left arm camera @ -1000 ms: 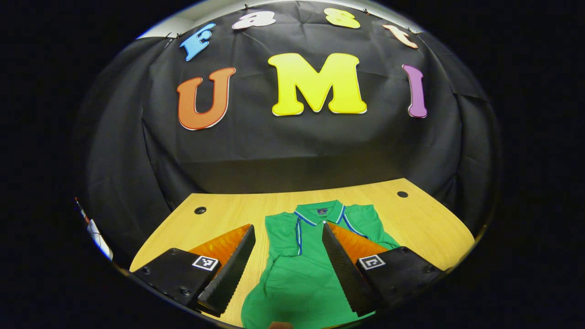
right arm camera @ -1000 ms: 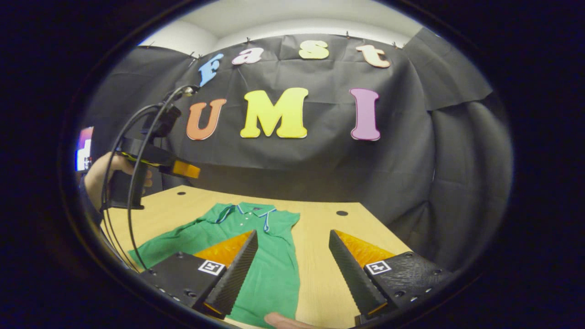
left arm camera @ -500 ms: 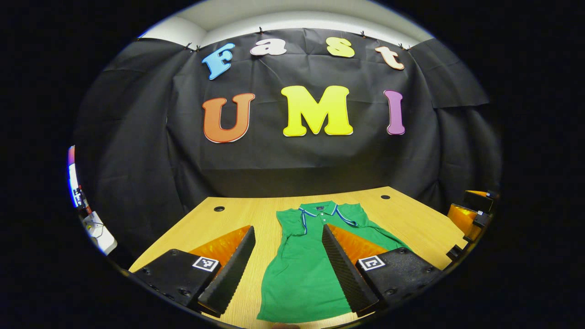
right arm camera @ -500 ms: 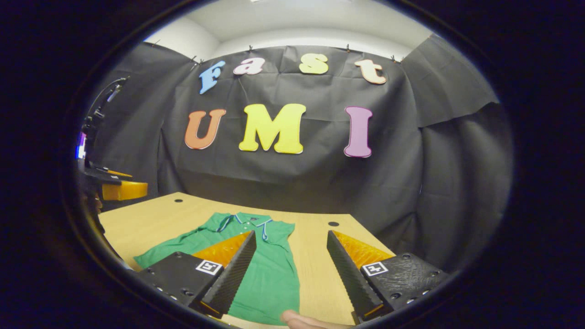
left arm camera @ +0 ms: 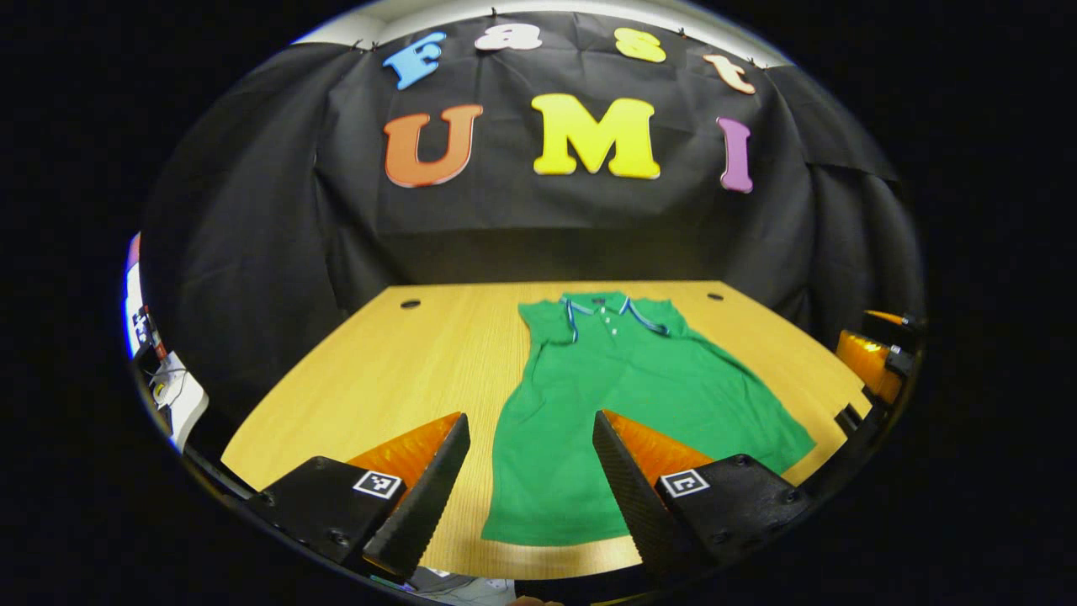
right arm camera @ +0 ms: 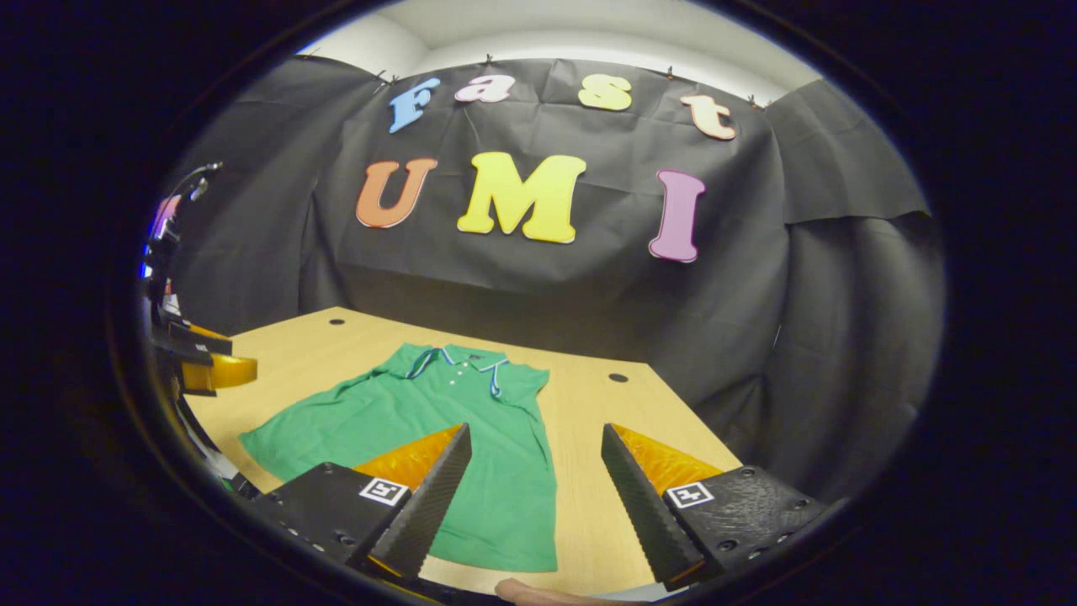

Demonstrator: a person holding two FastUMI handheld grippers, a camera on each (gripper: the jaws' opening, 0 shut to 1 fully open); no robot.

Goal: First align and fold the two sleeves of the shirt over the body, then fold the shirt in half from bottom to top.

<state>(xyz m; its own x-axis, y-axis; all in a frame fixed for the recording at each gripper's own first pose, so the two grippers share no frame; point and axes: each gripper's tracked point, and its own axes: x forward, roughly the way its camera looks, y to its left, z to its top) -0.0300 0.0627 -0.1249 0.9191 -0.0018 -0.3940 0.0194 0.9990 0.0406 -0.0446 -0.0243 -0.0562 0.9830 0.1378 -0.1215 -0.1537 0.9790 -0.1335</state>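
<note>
Shirt [left arm camera: 623,396] — farther off than before

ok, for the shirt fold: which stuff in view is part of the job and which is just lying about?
Job:
- green polo shirt with blue-and-white collar trim, flat on the table
- left gripper, open, holding nothing
- right gripper, open, holding nothing
- light wooden table, the work surface

Lying about:
- round cable holes in the tabletop
- white device at the far left edge
</note>
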